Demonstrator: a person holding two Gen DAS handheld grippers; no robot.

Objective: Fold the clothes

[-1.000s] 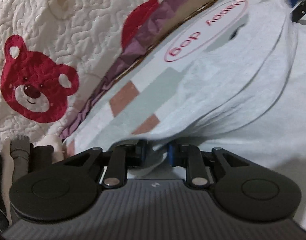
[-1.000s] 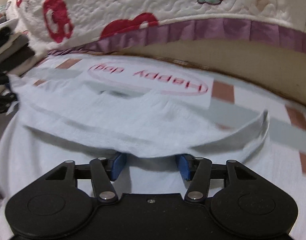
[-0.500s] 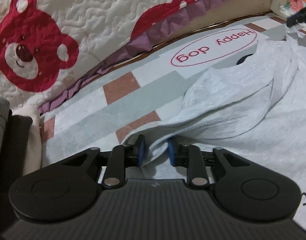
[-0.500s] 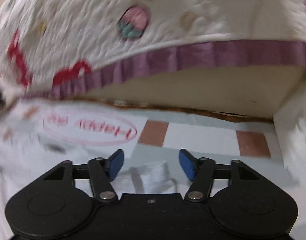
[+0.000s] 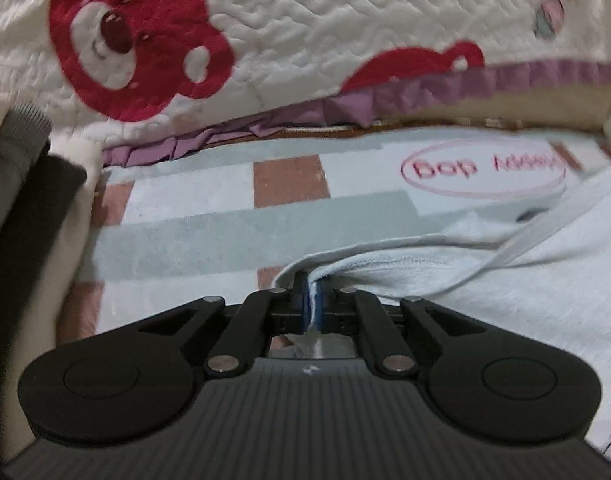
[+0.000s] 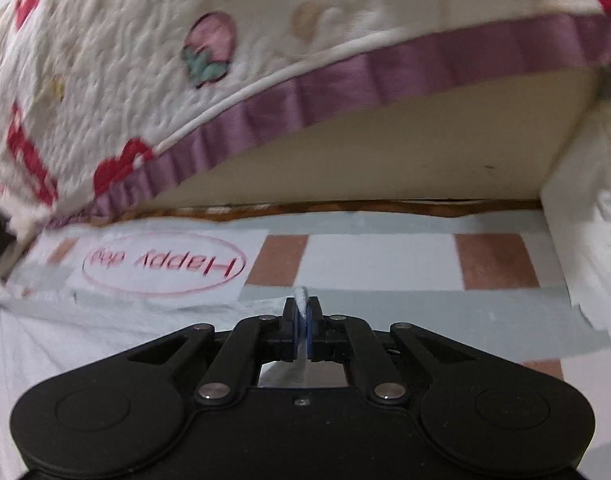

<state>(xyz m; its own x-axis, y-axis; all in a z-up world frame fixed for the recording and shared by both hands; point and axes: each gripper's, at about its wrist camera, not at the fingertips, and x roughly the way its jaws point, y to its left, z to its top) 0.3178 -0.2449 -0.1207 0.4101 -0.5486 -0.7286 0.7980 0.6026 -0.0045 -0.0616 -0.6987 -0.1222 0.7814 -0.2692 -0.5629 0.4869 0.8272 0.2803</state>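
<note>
Through the left wrist camera, the left gripper (image 5: 312, 300) had its blue-padded jaws pressed together on a hemmed edge of the pale grey cotton garment (image 5: 505, 280), which lay spread to the right over the checked mat with the red "Happy dog" oval (image 5: 209, 216), near the bear-print quilt (image 5: 305, 40). Through the right wrist camera, the right gripper (image 6: 302, 316) likewise pinched a small tuft of that cloth. Both edges looked secured; next, I judged, both hands must carry them across evenly.

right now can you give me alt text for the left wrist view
The left tongs are shut on the hem of a pale grey shirt lying on a checked mat printed "Happy dog". Behind it hangs a white quilt with red bears.
</note>
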